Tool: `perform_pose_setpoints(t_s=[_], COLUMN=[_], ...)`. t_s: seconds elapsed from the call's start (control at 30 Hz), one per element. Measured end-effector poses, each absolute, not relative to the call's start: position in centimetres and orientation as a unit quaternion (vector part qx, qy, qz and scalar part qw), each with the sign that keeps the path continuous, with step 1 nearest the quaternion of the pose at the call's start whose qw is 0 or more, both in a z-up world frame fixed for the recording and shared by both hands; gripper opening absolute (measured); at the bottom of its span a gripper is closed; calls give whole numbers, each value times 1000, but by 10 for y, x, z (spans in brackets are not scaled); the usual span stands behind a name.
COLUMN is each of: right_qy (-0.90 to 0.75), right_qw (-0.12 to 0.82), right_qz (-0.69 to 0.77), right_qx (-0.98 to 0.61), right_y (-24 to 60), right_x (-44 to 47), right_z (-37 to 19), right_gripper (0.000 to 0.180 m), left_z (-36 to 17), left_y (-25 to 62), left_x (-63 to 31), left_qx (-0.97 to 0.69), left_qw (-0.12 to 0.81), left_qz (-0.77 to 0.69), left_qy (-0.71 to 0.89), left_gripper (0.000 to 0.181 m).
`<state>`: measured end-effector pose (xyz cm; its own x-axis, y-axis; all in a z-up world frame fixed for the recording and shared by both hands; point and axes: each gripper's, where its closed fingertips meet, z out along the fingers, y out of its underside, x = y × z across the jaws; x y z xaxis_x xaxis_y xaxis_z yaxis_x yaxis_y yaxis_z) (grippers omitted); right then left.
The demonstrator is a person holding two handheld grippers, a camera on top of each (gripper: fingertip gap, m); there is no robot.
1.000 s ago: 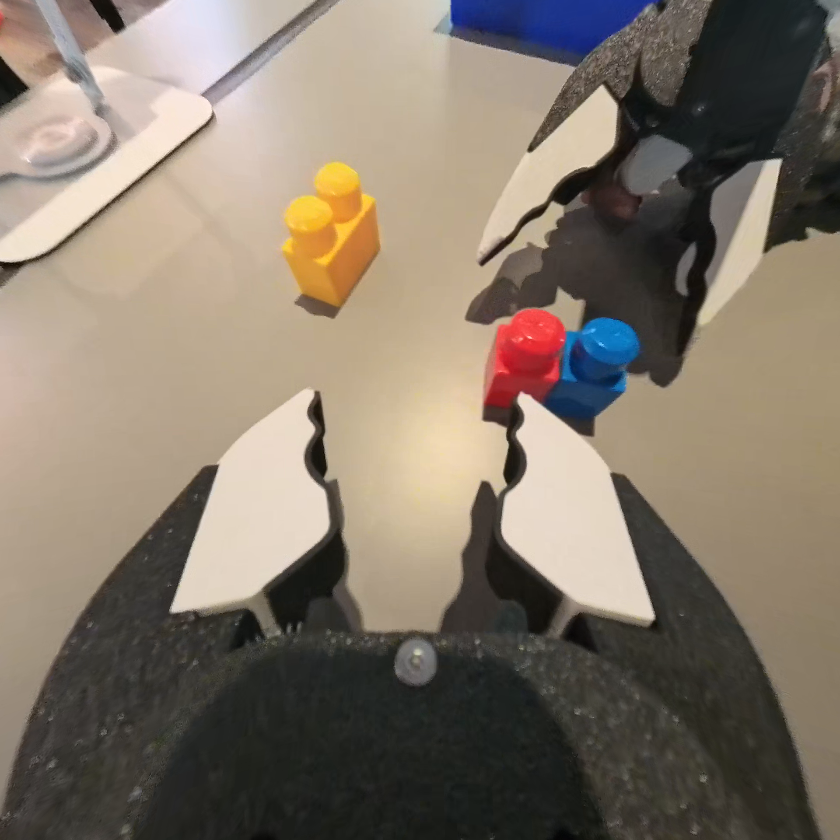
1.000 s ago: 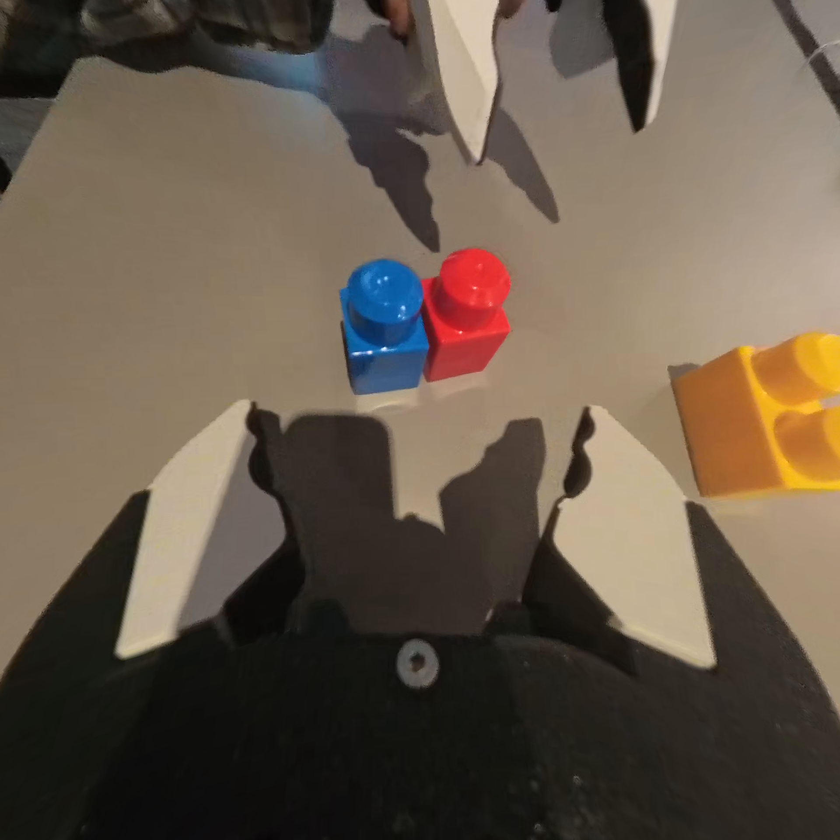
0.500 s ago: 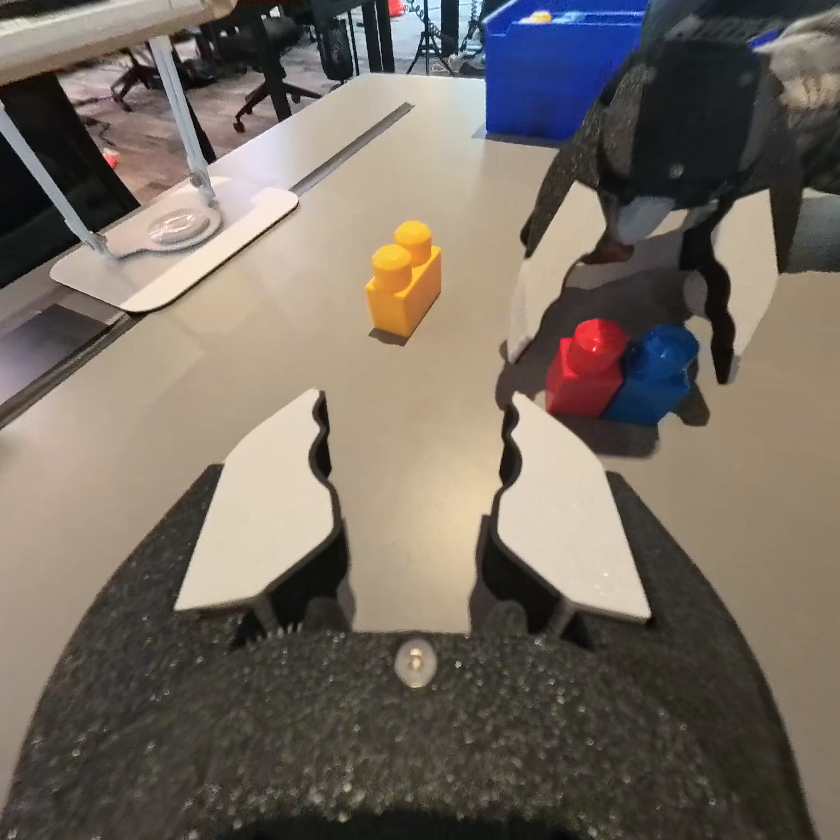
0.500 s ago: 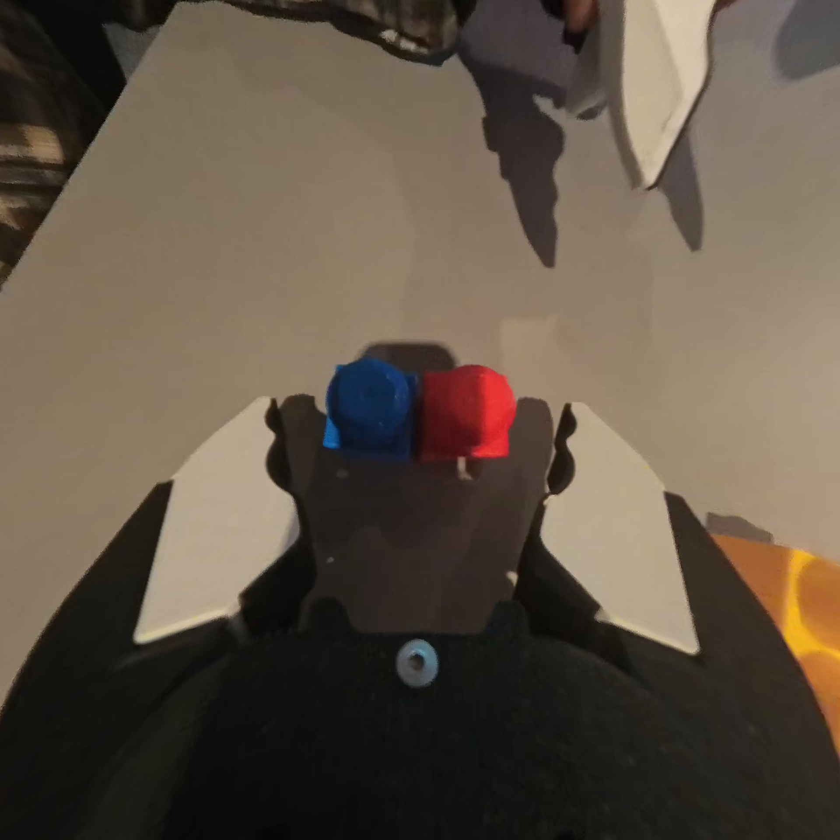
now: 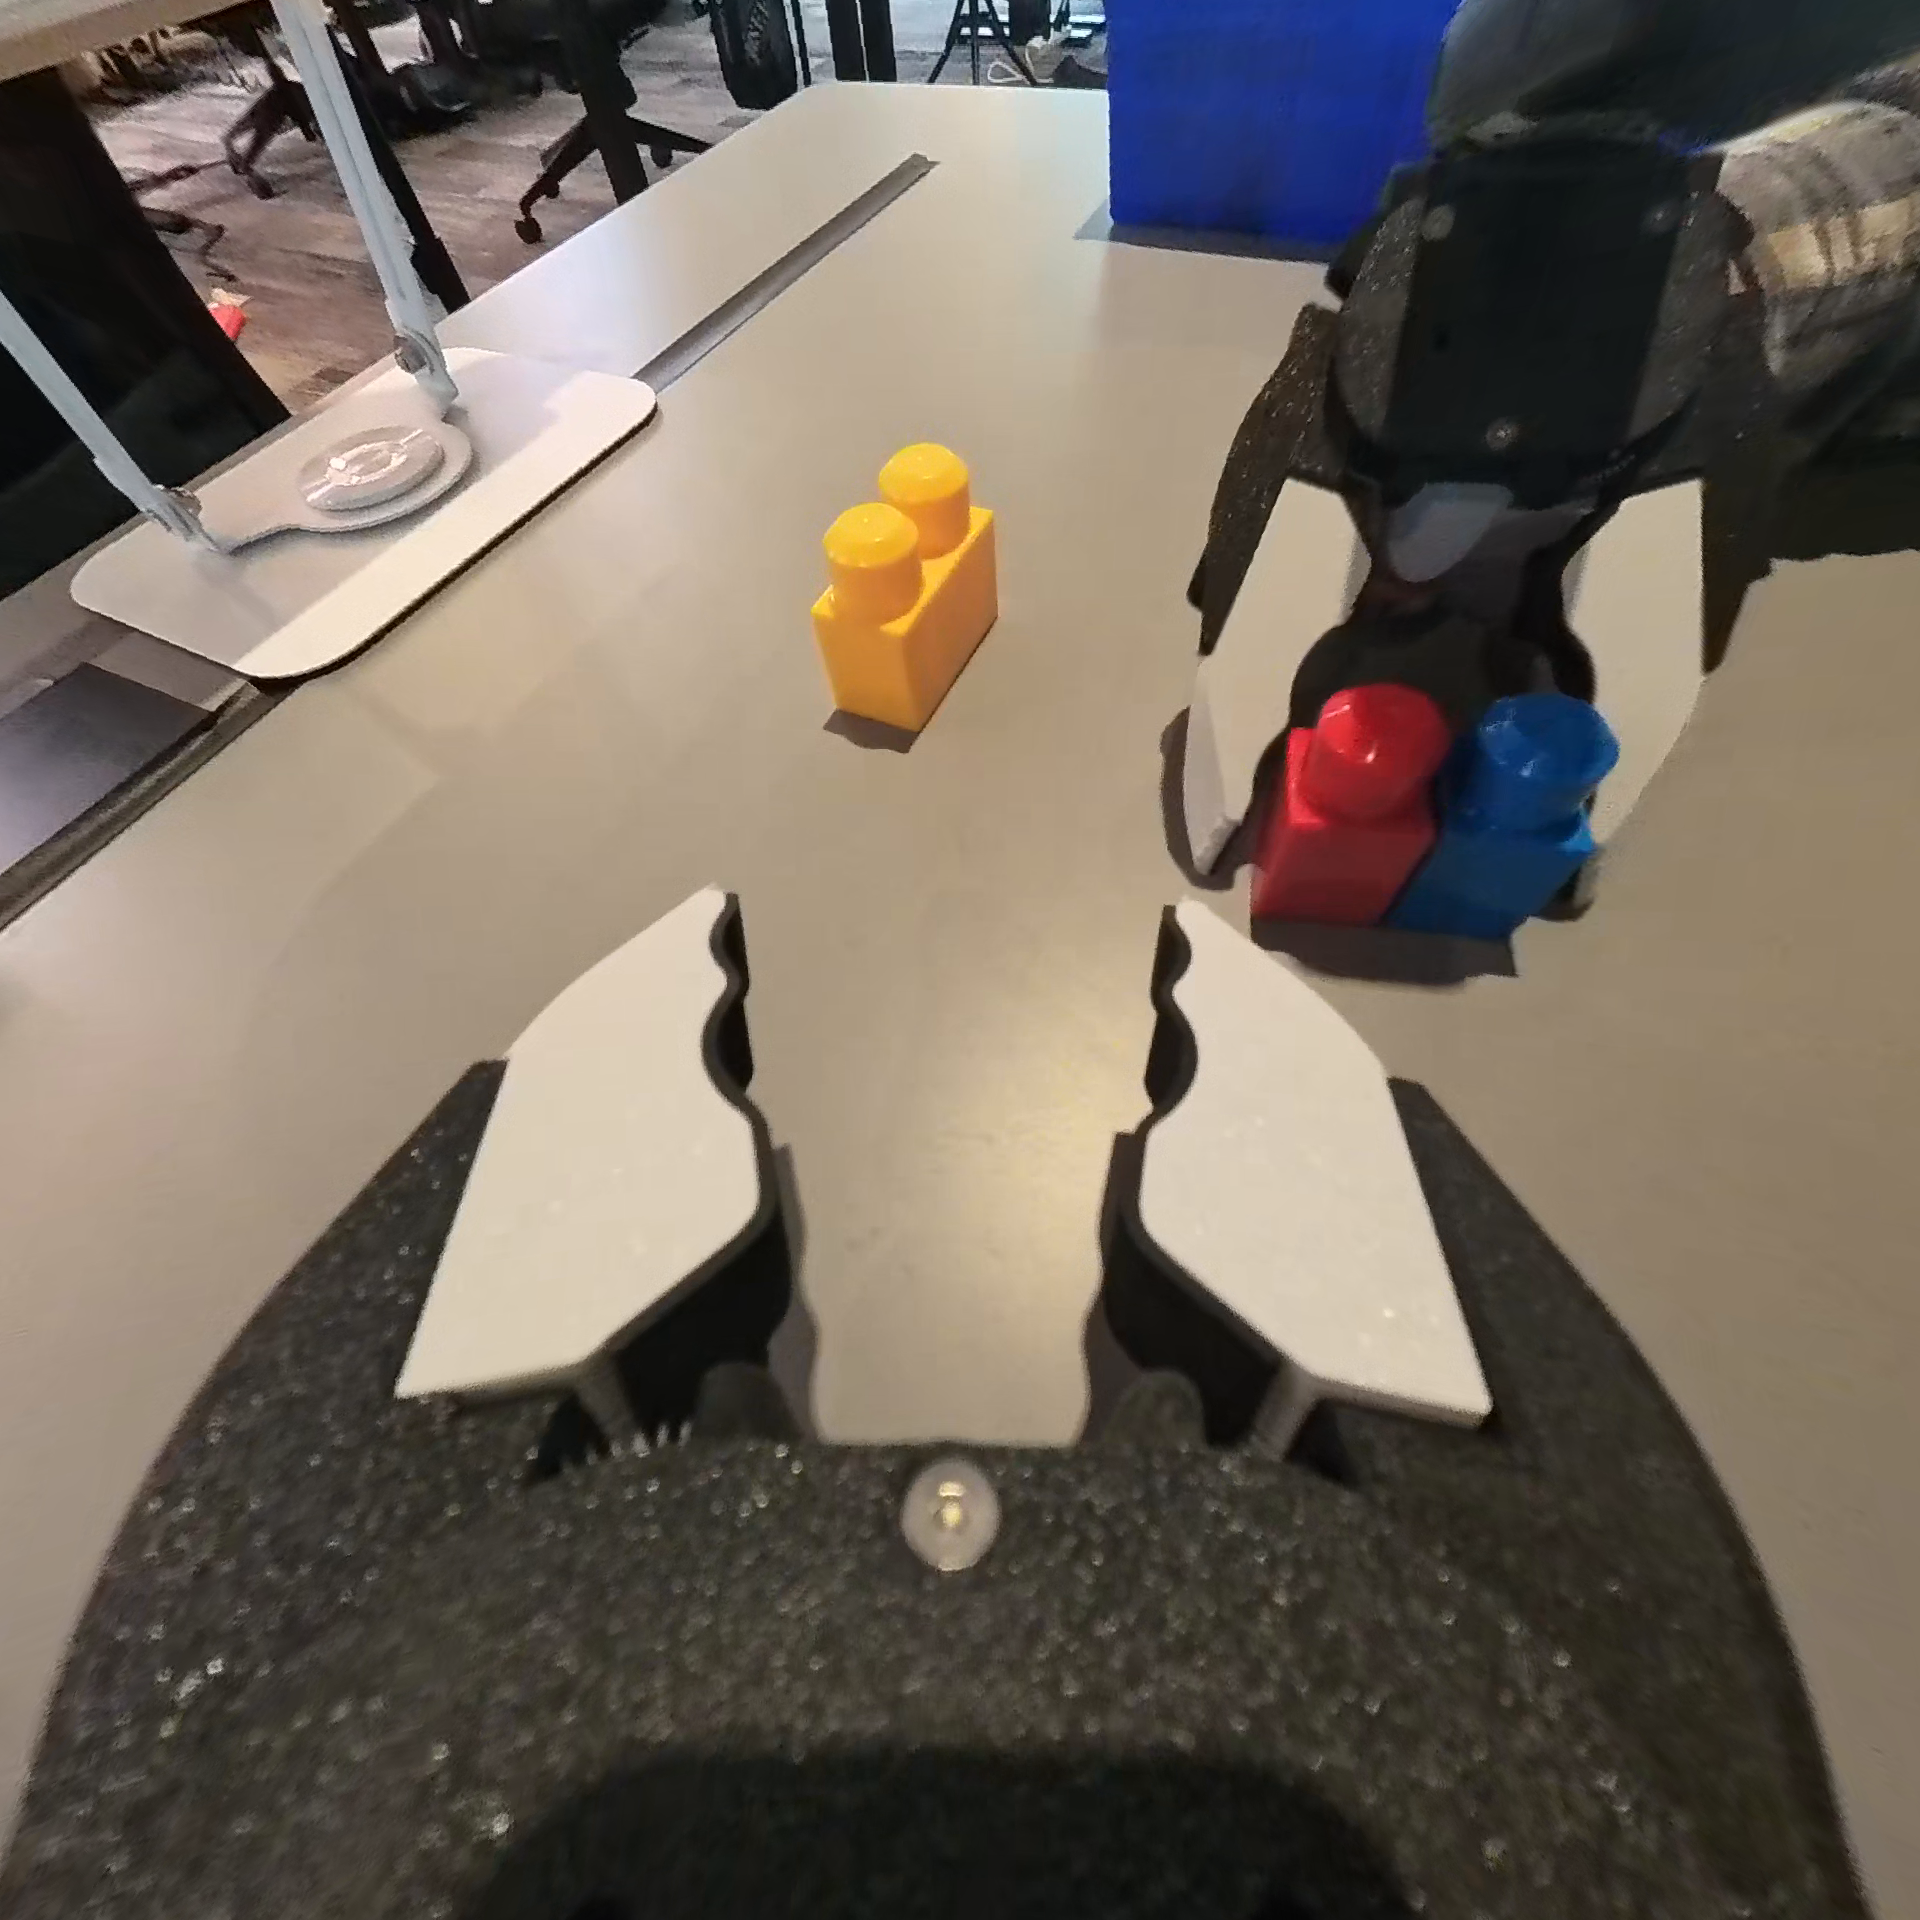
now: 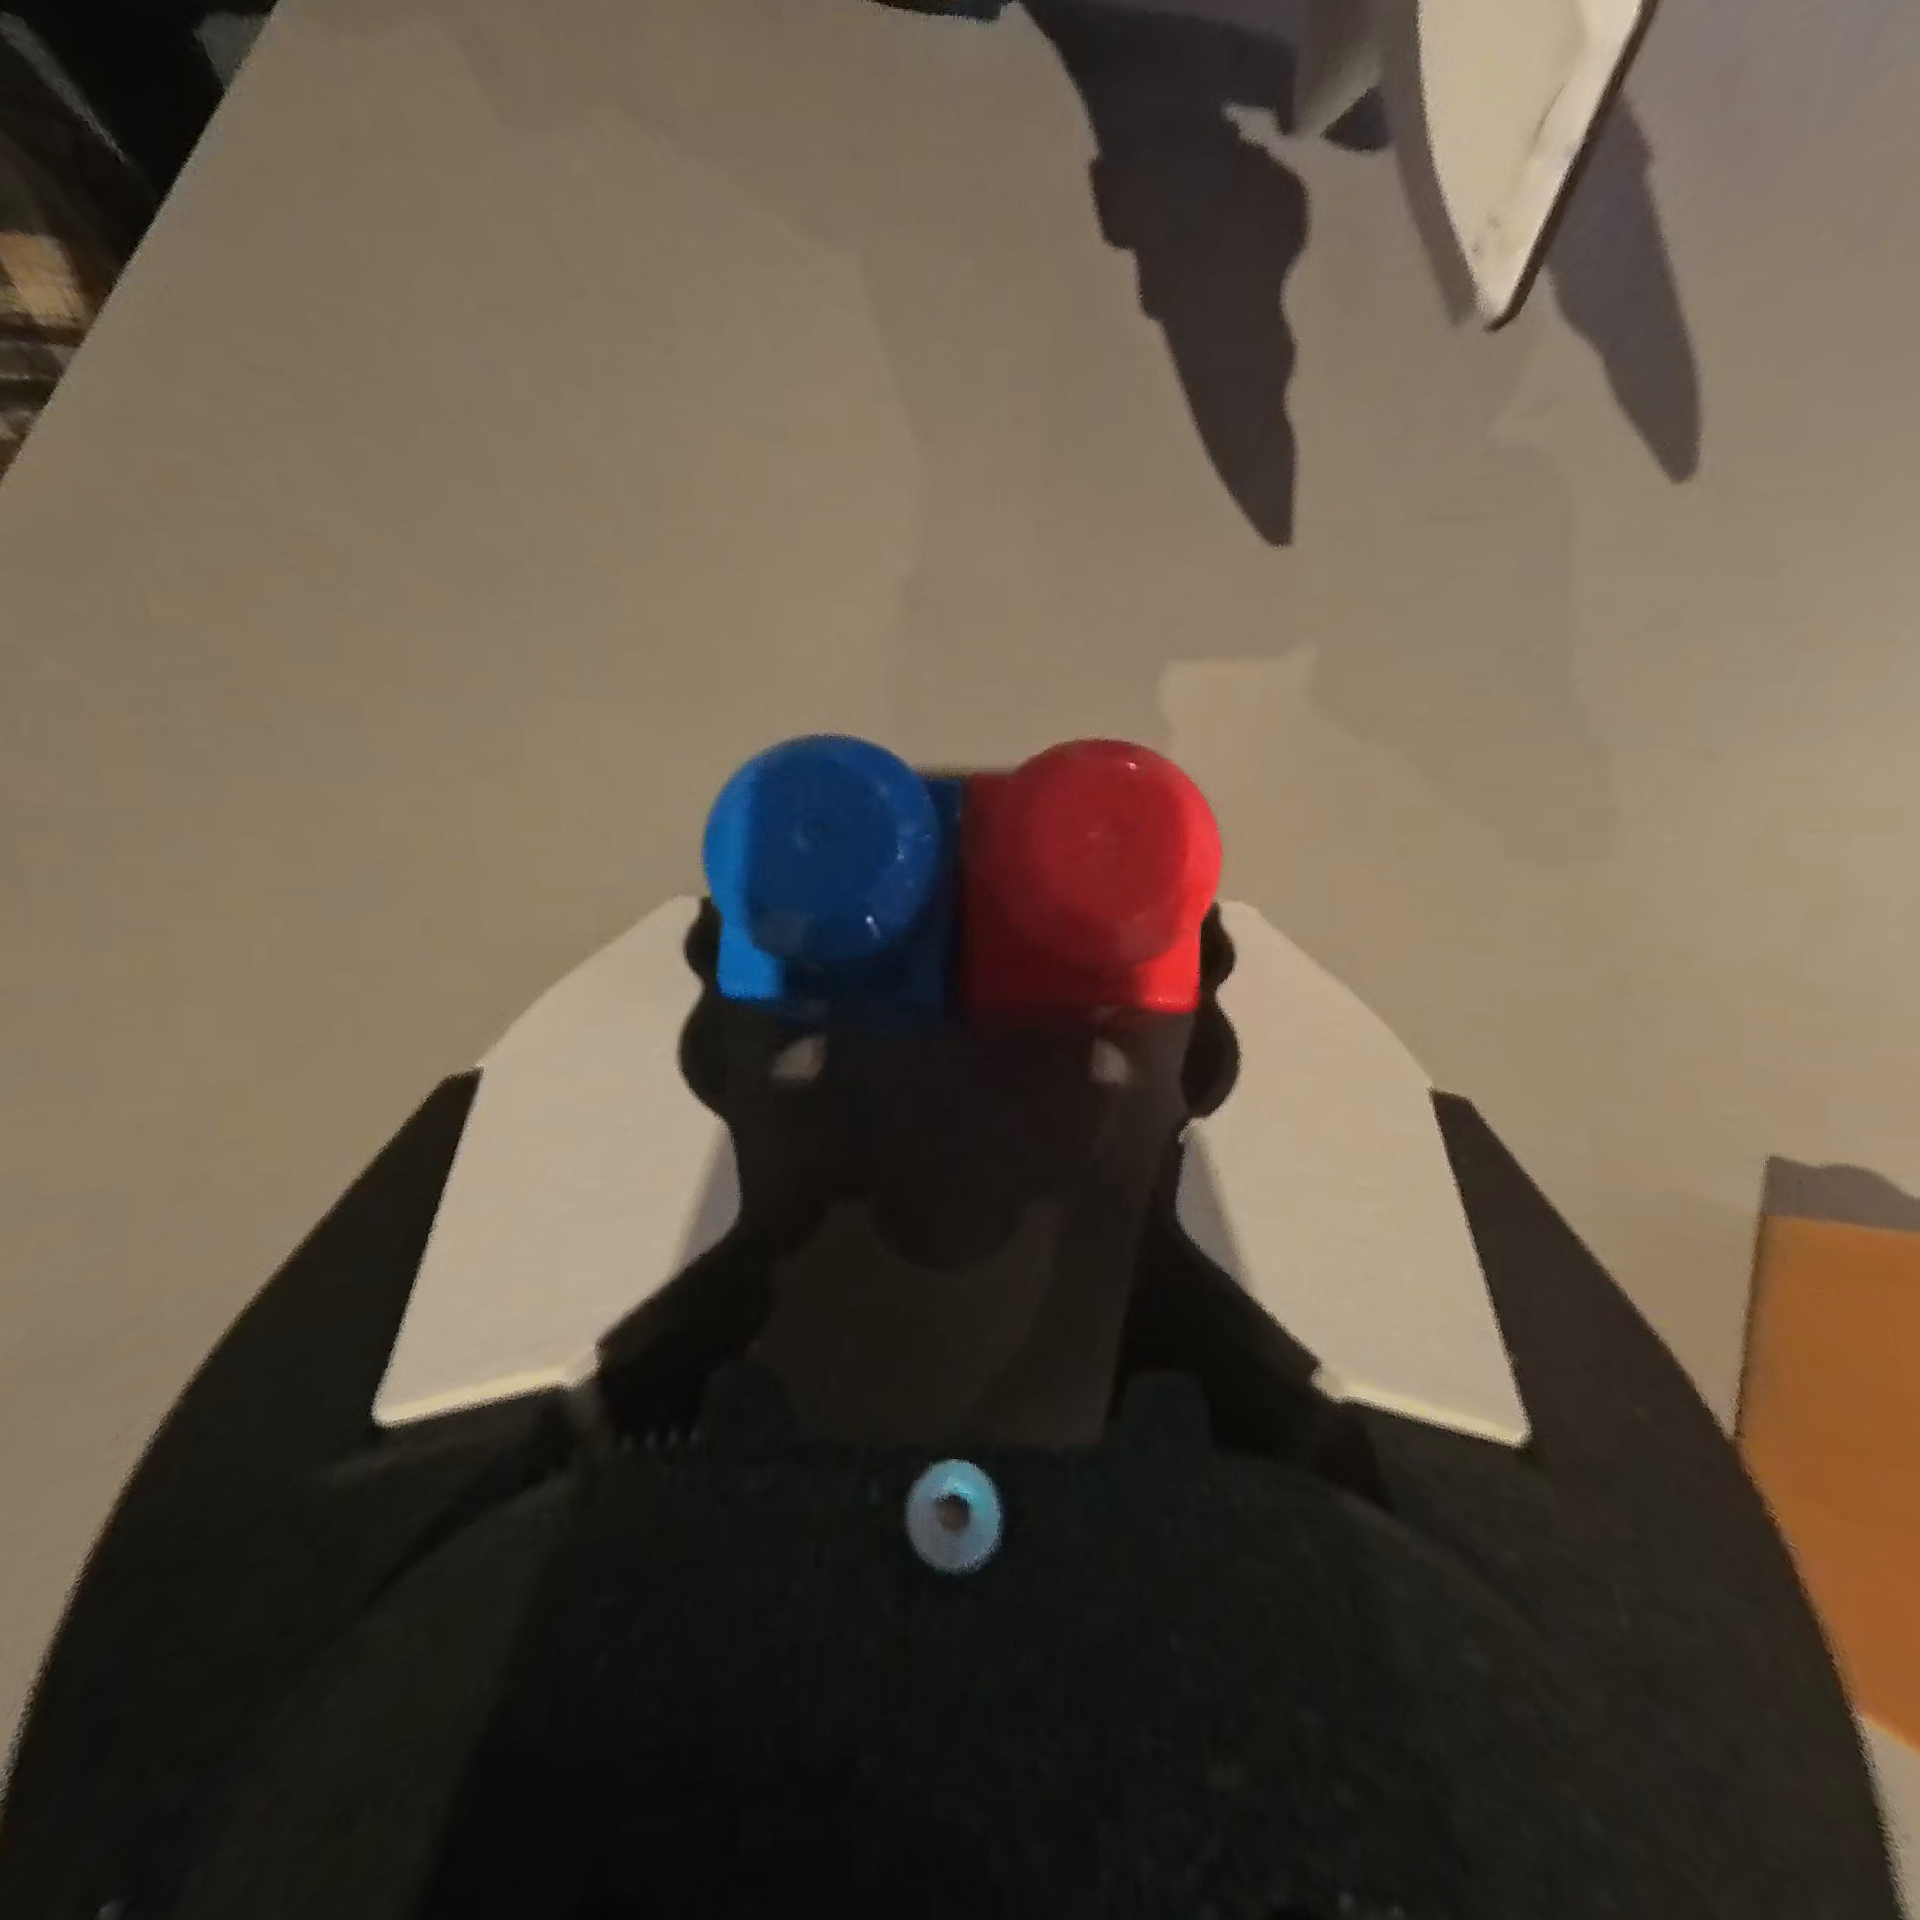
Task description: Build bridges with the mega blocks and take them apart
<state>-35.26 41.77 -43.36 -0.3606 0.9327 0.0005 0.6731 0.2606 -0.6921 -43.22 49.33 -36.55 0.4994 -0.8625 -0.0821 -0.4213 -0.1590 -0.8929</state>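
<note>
Left tongs (image 5: 945,966): jaws apart, empty, low over the grey bench (image 5: 436,935).
Right tongs (image 6: 956,935): straddling the red block (image 5: 1340,821) and blue block (image 5: 1507,821) — side by side, touching; contact with the fingers unclear.
Yellow block (image 5: 909,613): farther off, upright, alone.
Blue bin (image 5: 1247,114): far end.

Left wrist view: low over the grey tabletop (image 5: 623,935), looking forward along its fingers, far end of the room visible. Right wrist view: steep downward look, very close — red single-stud plastic block (image 6: 1091,883) and blue single-stud plastic block (image 6: 821,883) fill its centre. Both views share this touching pair and the yellow two-stud plastic block (image 5: 904,603) — facing roughly opposite ways.
</note>
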Motion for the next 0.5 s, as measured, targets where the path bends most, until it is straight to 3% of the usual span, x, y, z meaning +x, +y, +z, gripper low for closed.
perform_pose_setpoints(t_s=[0.03,0.13,0.23,0.33,0.5], right_qy=[-766,-762,-760,-754,-751], right_qw=[212,214,205,209,223], right_qz=[306,308,325,319,318], right_qx=[-524,-528,-524,-535,-534], right_y=[418,419,417,421,424], right_x=[-353,-354,-354,-355,-353], right_z=[-434,-433,-430,-431,-428], right_gripper=[86,81,59,81,87], left_z=[-366,-370,-374,-376,-374], left_y=[493,492,492,492,493], left_x=[-432,-431,-430,-431,-433], left_qx=[-725,-727,-729,-731,-733], left_qw=[473,467,461,458,460], left_qz=[-231,-231,-230,-229,-228], left_qy=[444,447,450,451,447], left_gripper=[75,75,75,75,75])
